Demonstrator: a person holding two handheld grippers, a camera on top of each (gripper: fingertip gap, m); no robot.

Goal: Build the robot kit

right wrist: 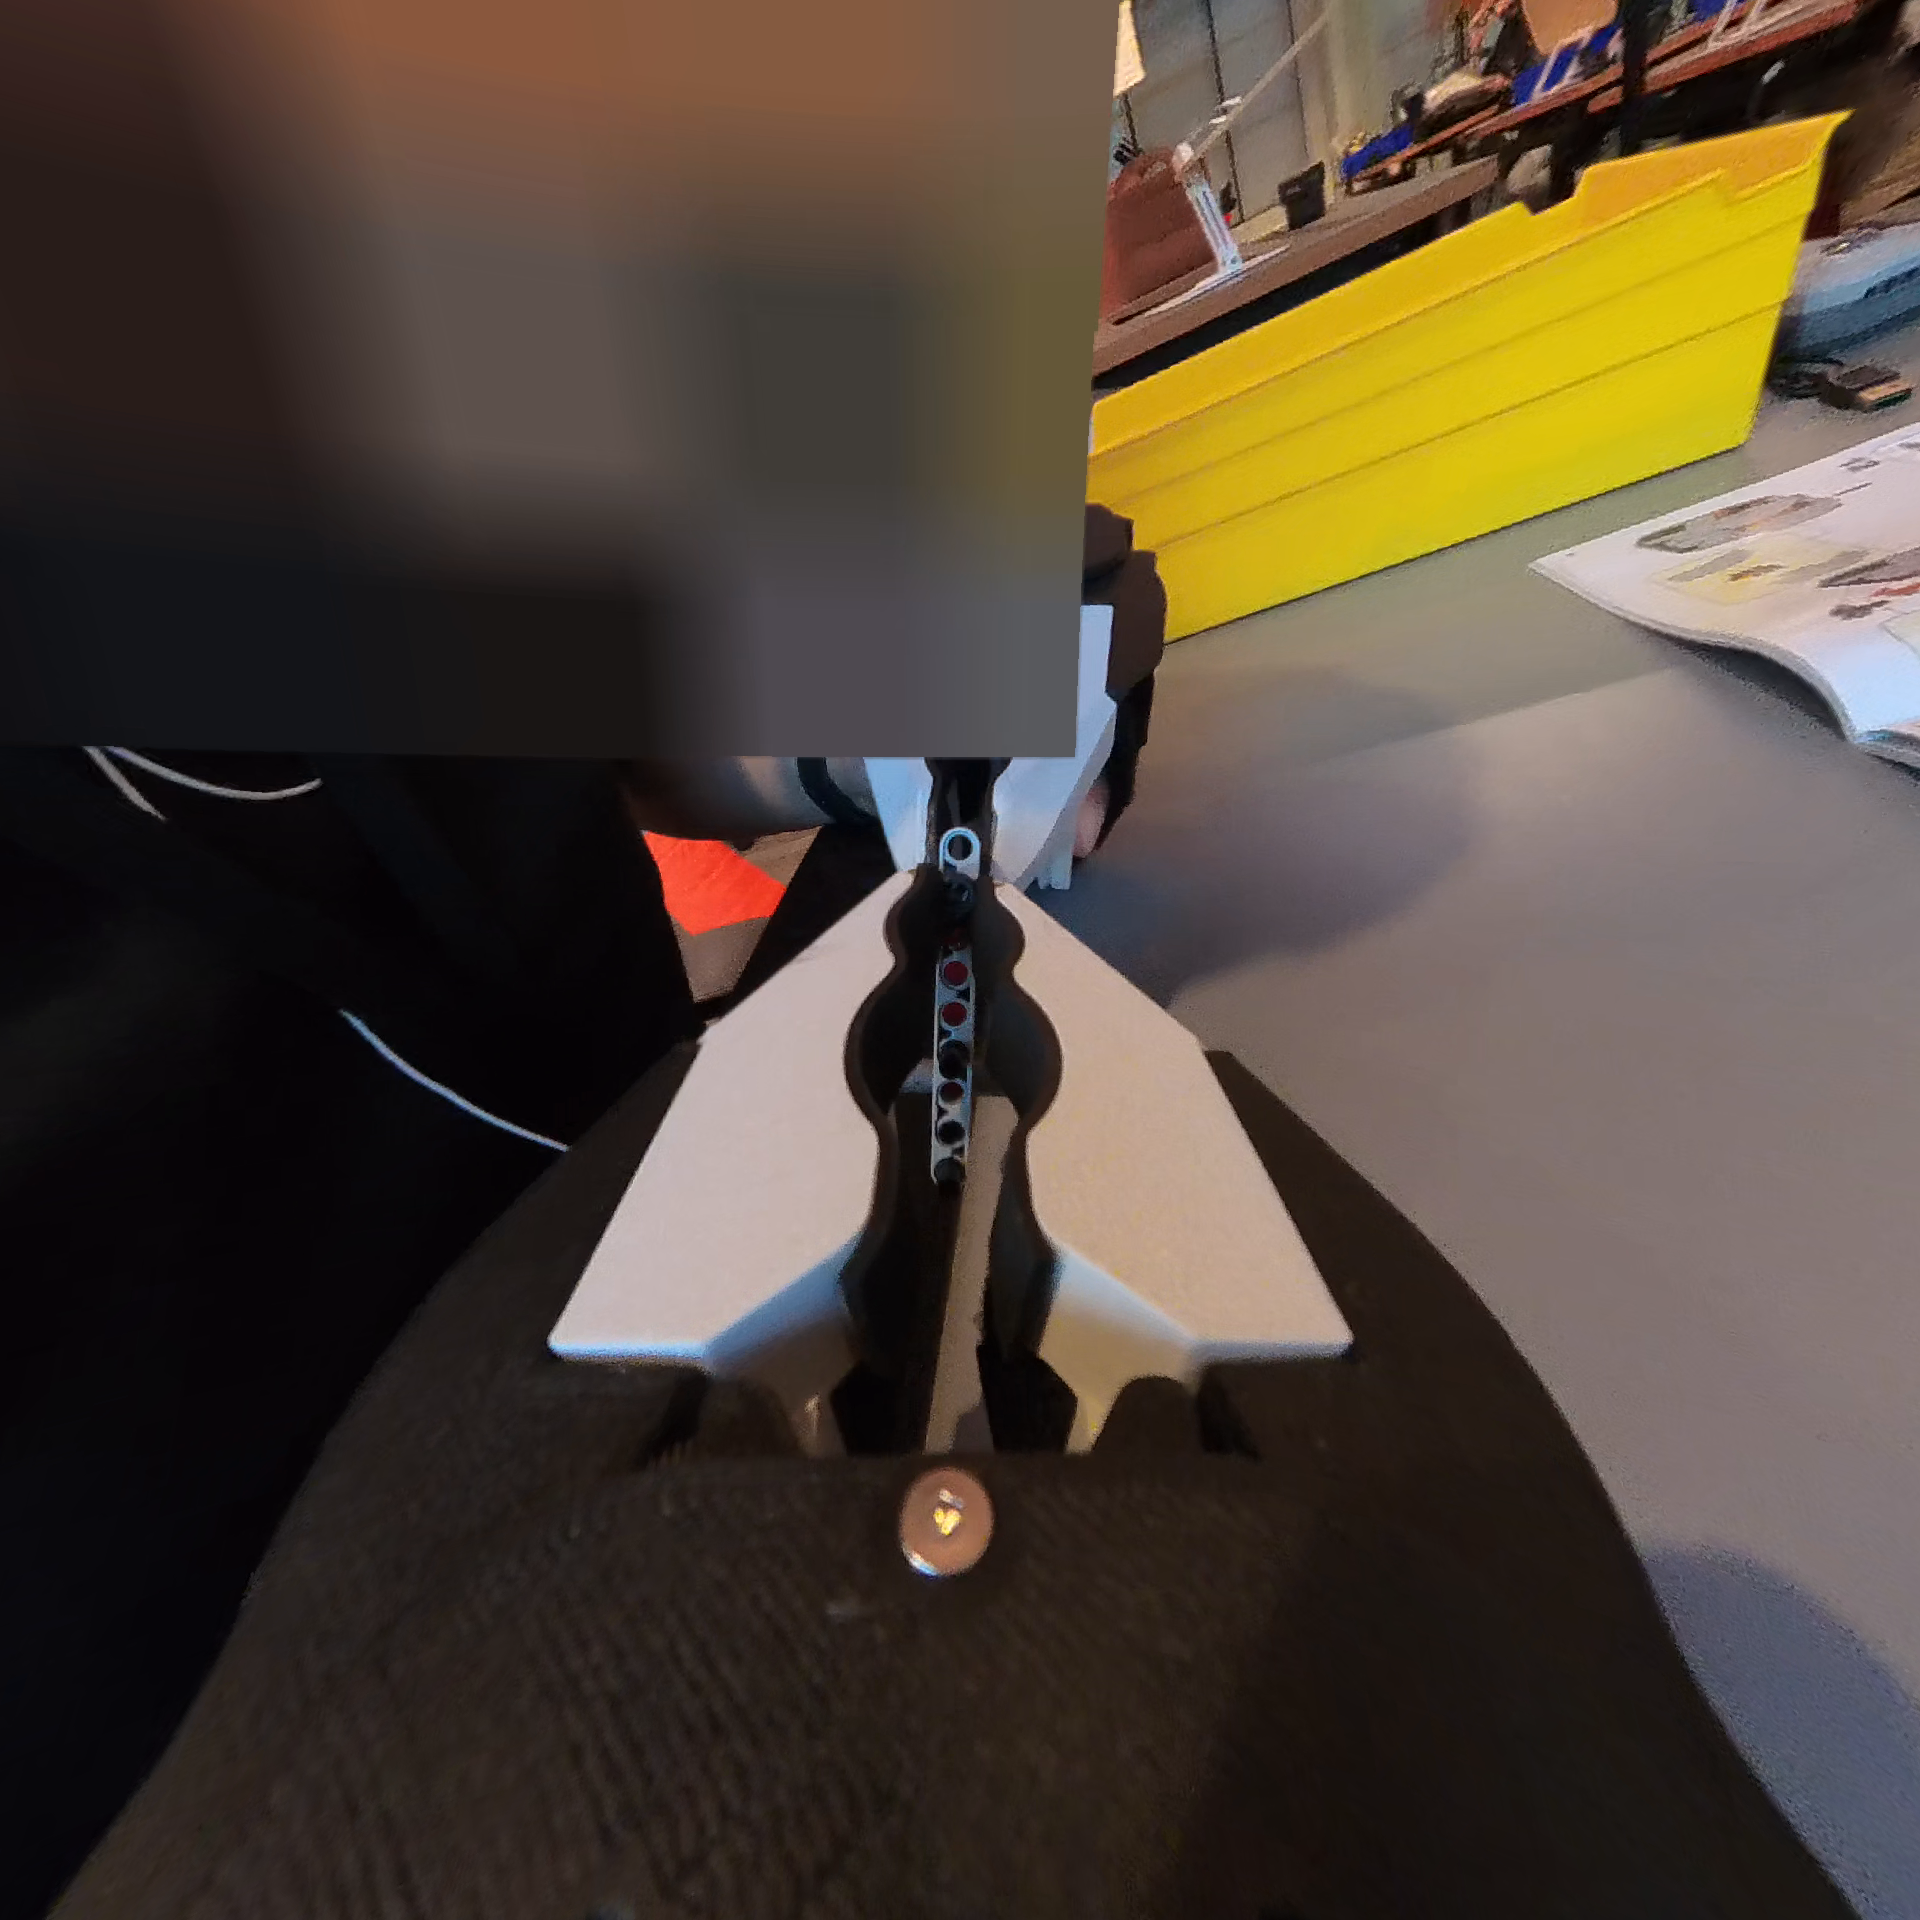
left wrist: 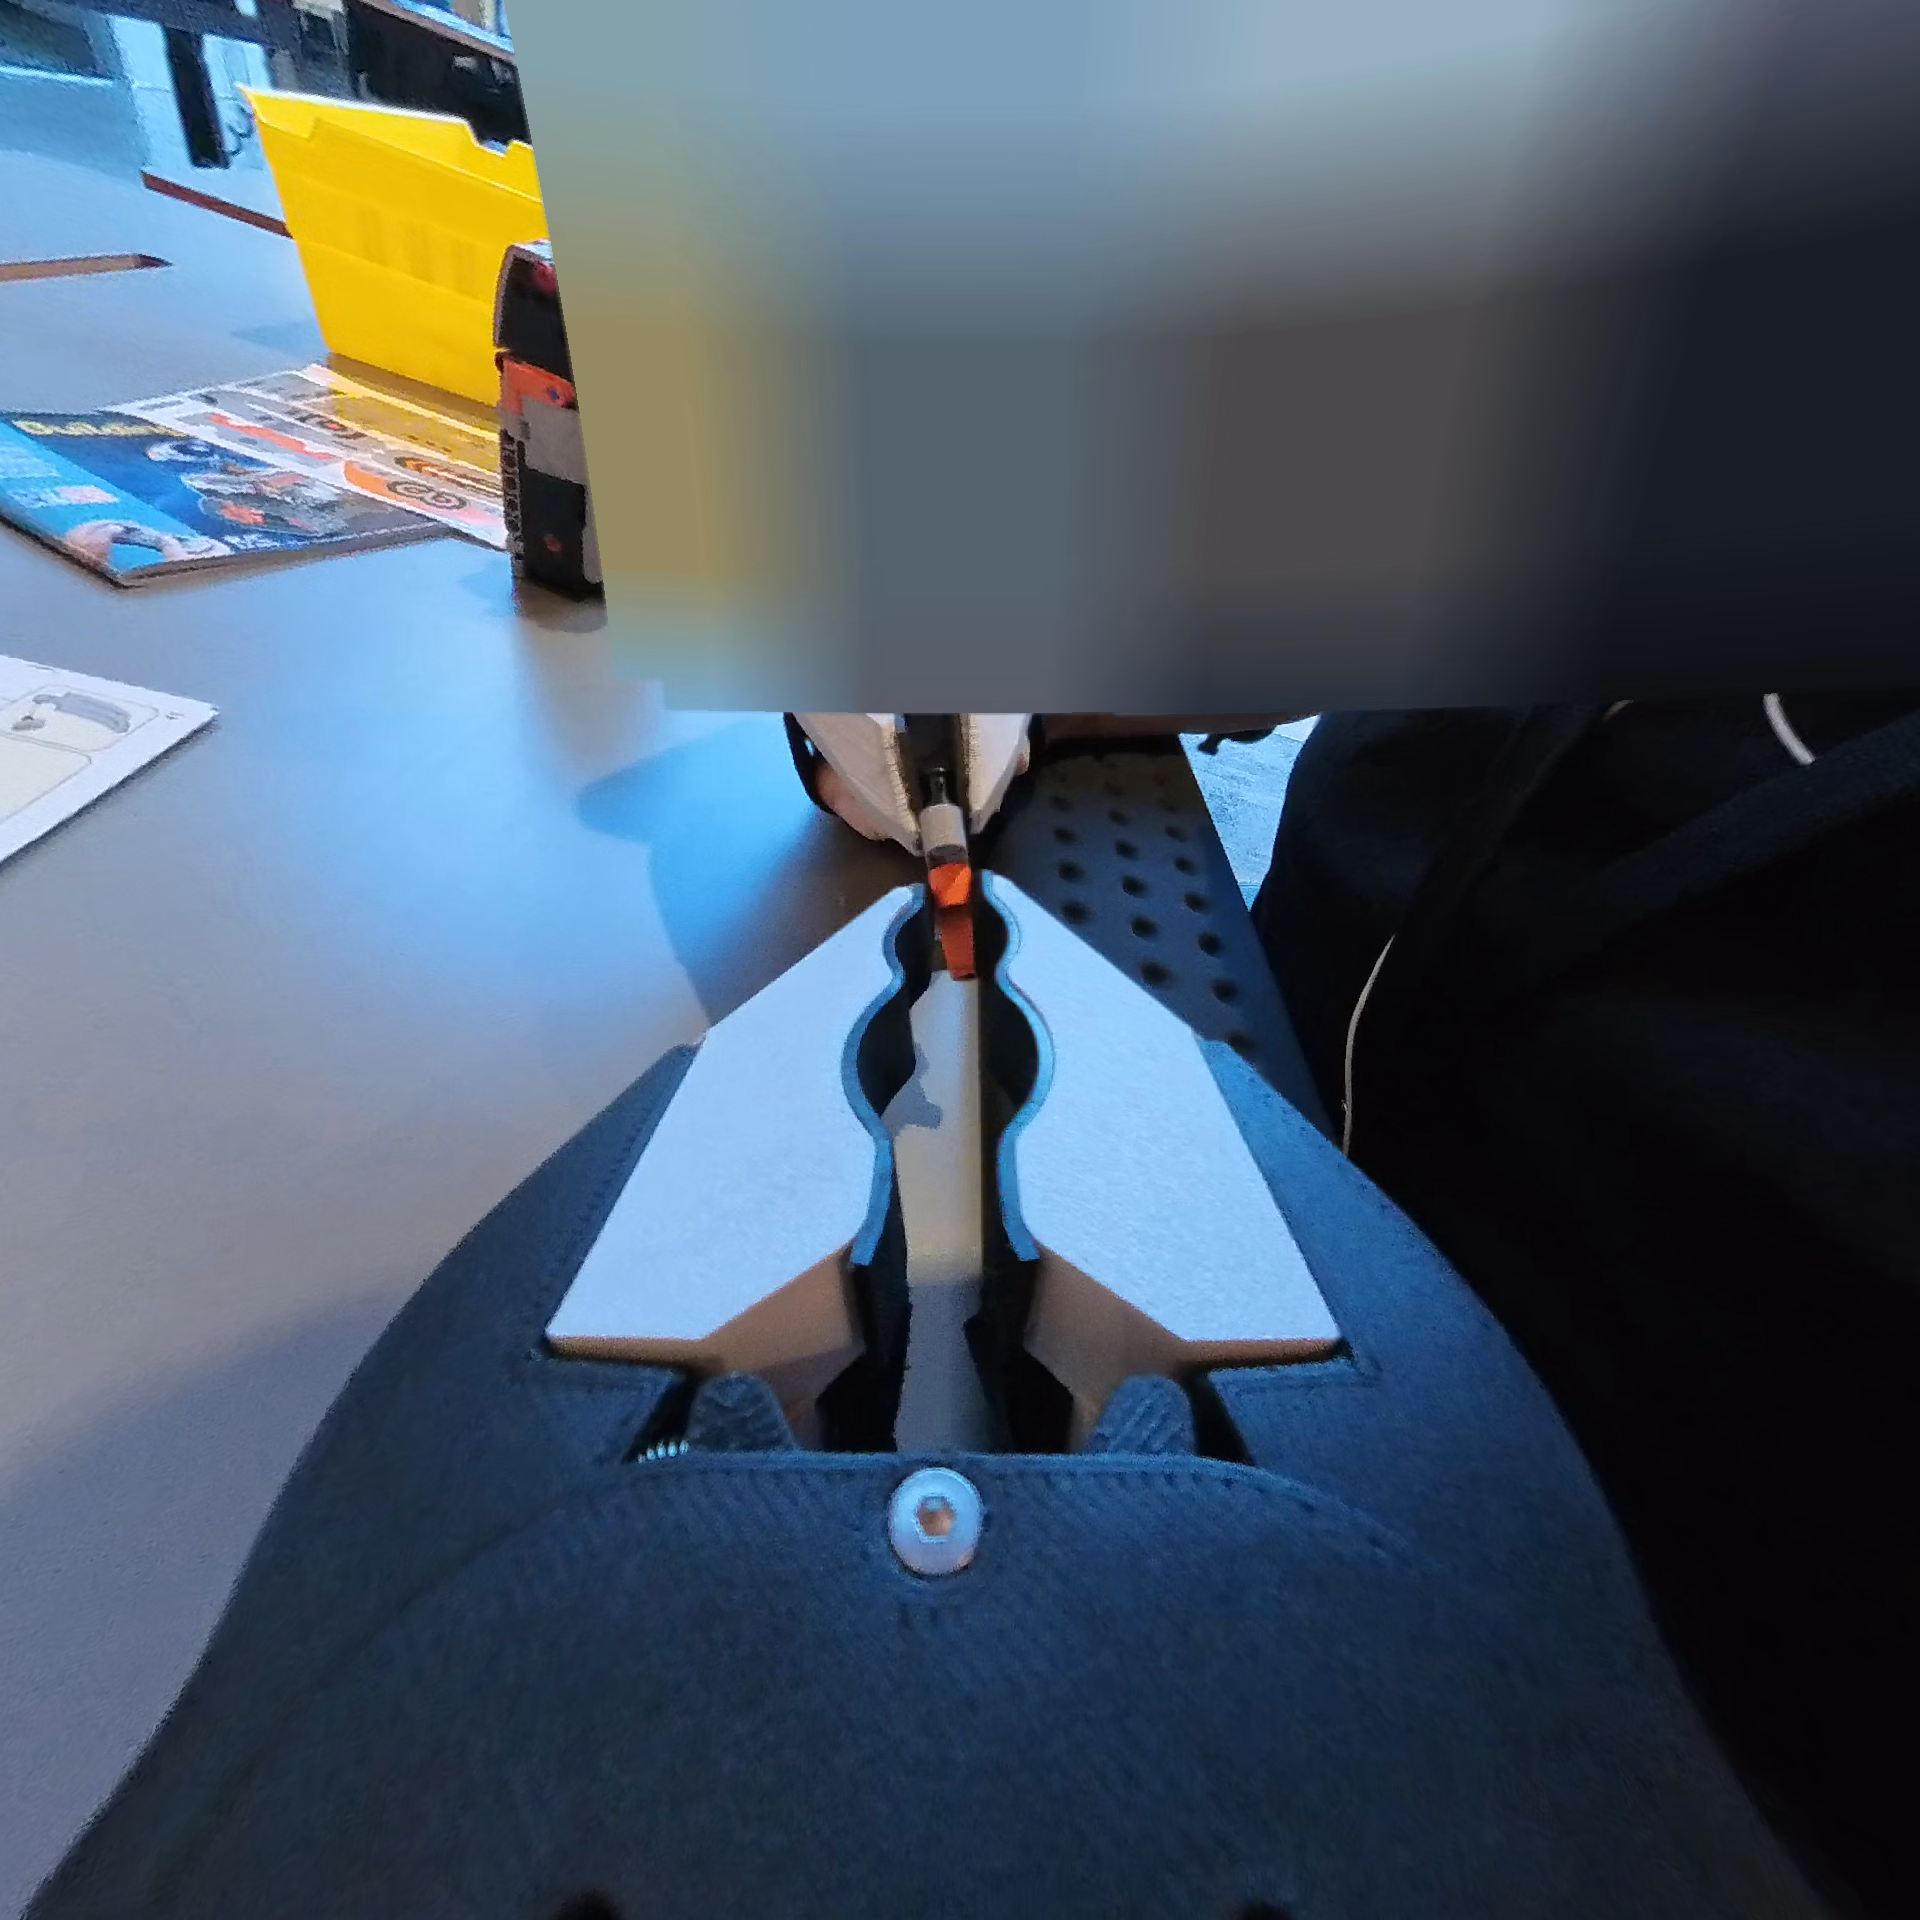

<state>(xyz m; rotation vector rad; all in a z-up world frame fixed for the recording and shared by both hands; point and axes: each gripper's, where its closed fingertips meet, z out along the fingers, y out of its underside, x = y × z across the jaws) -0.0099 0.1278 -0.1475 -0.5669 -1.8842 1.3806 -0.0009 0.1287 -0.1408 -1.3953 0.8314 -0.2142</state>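
Observation:
My left gripper (left wrist: 951,899) is shut on a small orange toy-brick piece (left wrist: 952,925) at its tips. Straight ahead and tip to tip with it are the white fingers (left wrist: 868,774) of the other gripper, which hold a small grey-white piece (left wrist: 943,828) that meets the orange one. My right gripper (right wrist: 958,894) is shut on a thin grey holed beam (right wrist: 953,1060) with red and black pins. The beam's light end (right wrist: 961,847) pokes past the tips toward the opposite gripper's white fingers (right wrist: 1049,821). Both grippers hover just above the grey table (left wrist: 312,935).
A yellow bin (left wrist: 405,229) (right wrist: 1455,364) stands at the back of the table. A black and orange brick model (left wrist: 540,436) stands in front of it. Booklets (left wrist: 208,488) (right wrist: 1766,582) and a paper sheet (left wrist: 73,738) lie nearby. A black perforated plate (left wrist: 1132,883) and a person's dark clothing (left wrist: 1610,1143) are close by. My left and right fingertips are right by each other.

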